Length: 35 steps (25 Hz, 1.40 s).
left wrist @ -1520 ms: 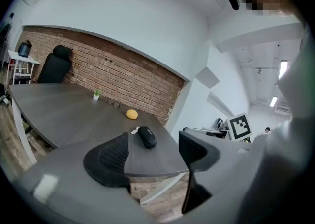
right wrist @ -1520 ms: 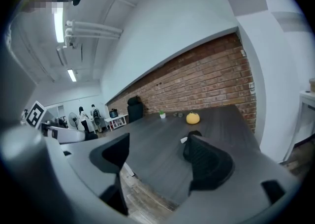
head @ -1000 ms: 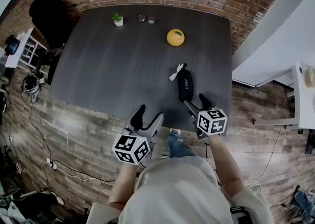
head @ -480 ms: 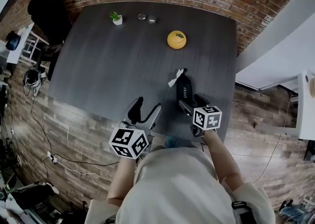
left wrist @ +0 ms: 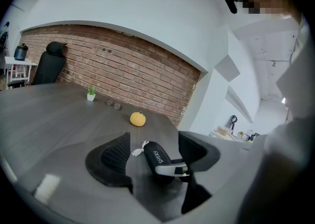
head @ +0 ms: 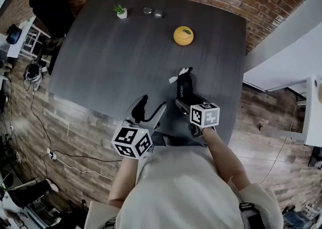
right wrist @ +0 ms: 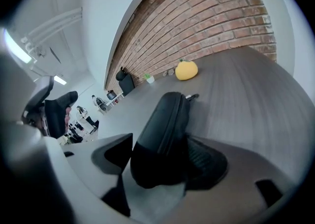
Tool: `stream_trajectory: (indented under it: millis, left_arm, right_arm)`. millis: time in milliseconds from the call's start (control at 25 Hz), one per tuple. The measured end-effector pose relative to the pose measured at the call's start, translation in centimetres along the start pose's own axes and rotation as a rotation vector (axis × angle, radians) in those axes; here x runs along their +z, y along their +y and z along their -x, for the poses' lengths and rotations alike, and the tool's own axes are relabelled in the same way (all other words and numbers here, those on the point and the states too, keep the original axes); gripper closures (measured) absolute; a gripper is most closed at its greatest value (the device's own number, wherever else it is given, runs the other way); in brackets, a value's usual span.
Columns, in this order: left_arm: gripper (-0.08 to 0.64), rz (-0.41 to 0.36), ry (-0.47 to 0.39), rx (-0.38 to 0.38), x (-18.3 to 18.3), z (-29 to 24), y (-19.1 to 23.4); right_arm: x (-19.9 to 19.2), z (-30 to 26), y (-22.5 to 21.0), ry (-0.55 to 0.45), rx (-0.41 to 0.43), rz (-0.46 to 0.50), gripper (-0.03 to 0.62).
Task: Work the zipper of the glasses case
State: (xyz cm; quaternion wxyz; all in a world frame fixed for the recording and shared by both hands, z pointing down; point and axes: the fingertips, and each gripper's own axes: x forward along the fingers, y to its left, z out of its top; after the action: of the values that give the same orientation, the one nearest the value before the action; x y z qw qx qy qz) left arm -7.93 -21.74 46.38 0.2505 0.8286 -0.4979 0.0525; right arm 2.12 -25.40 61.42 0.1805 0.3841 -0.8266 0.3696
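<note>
The dark grey wood-grain table [head: 110, 62] is slick and bare around the work, so anything pushed on it is likely to slide rather than stay put; the near edge is close, and a case dragged toward the person could go over it.

The left gripper [head: 152, 104] hangs above that near edge, jaws wide apart with nothing between them, well short of the case; if it reaches for the zipper before the case is pinned, I judge the whole case would simply skate or spin.

The right gripper [head: 188, 100] straddles the case's near end; its jaws have just been closing a little yet remain spread, one pad against the shell, the other just beside it; closing off-centre could squirt the rounded end out.

The black oblong hard-shell glasses case [head: 184, 89] lies on the table's right half, standing on edge with its zip seam up; a narrow footing, so it may topple.

The small white pull tab [head: 174, 78] sits at the far end; it is limp and easy to miss.
</note>
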Motion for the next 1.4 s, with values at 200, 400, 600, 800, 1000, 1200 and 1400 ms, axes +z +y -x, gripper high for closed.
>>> stream_trajectory:
  millis: [200,400,600,800,1000,1200,1400]
  left_arm:
    - [0.250,0.015,0.016,-0.046,-0.2,-0.2,0.3]
    - [0.250,0.065,0.048,-0.153,-0.2,-1.0,-0.3]
    - [0.250,0.209,0.104,-0.320,-0.8,-2.0,-2.0]
    - [0.250,0.381,0.172,-0.452,-2.7,-3.4,-3.5]
    - [0.244,0.639,0.092,-0.670,-0.6,-3.6,-5.9]
    - [0.236,0.728,-0.105,-0.904,4.2,-2.0,-7.4]
    - [0.243,0.670,-0.208,-0.983,7.1,-0.6,-8.5]
  right_arm:
    - [-0.1,0.4,0.6,0.003,0.011,0.066,0.282]
    - [1.7,3.0,1.7,-0.059,0.068,0.097,0.300]
    - [4.9,6.4,3.7,-0.126,0.133,0.119,0.322]
    - [7.4,9.1,5.3,-0.212,0.238,0.046,0.322]
    - [10.5,13.0,9.5,-0.333,0.470,-0.002,0.322]
    - [12.4,16.0,13.2,-0.383,0.671,-0.014,0.322]
    - [13.3,17.8,15.4,-0.427,0.849,-0.110,0.322]
